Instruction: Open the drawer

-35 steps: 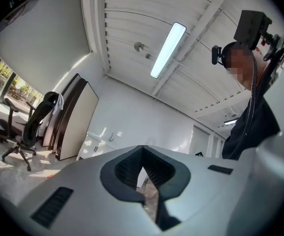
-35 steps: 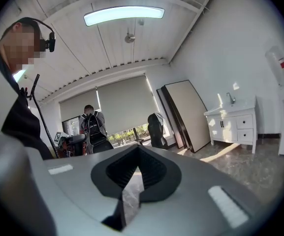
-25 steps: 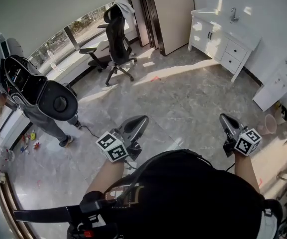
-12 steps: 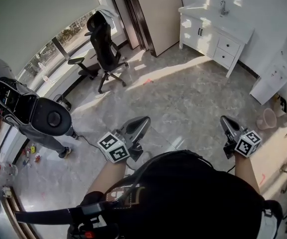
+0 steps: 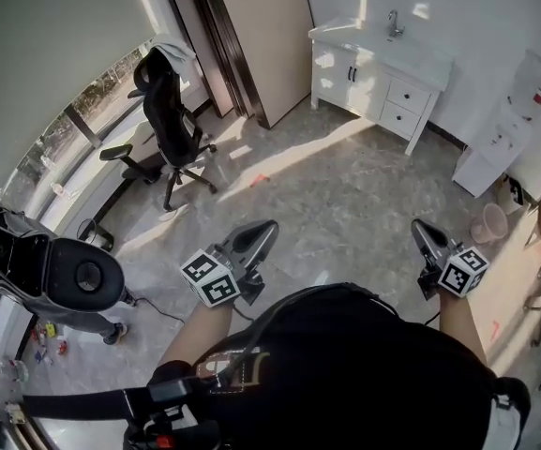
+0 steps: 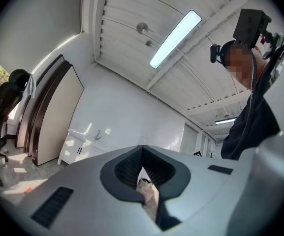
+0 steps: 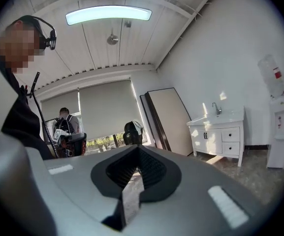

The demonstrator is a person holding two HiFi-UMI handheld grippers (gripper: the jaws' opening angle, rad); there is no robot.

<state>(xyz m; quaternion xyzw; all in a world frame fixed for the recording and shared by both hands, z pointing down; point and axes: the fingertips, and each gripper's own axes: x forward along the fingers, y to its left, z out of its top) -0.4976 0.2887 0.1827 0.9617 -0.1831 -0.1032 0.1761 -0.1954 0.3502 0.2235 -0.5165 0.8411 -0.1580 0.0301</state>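
Left claw (image 5: 265, 228), right claw (image 5: 420, 226) both clenched, empty, well apart from vanity (image 5: 345, 68). Task's drawer (image 5: 407, 95) shut in vanity front. Risk: clenched claws might slip off small knob (image 7: 231, 134), leaving drawer shut.

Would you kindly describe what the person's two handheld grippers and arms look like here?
Both the left gripper and right gripper are grey, tapering shells with black ribbed pads inside the jaws. Each carries a white cube printed with black square markers. The person wears a black top; forearms are uncovered.
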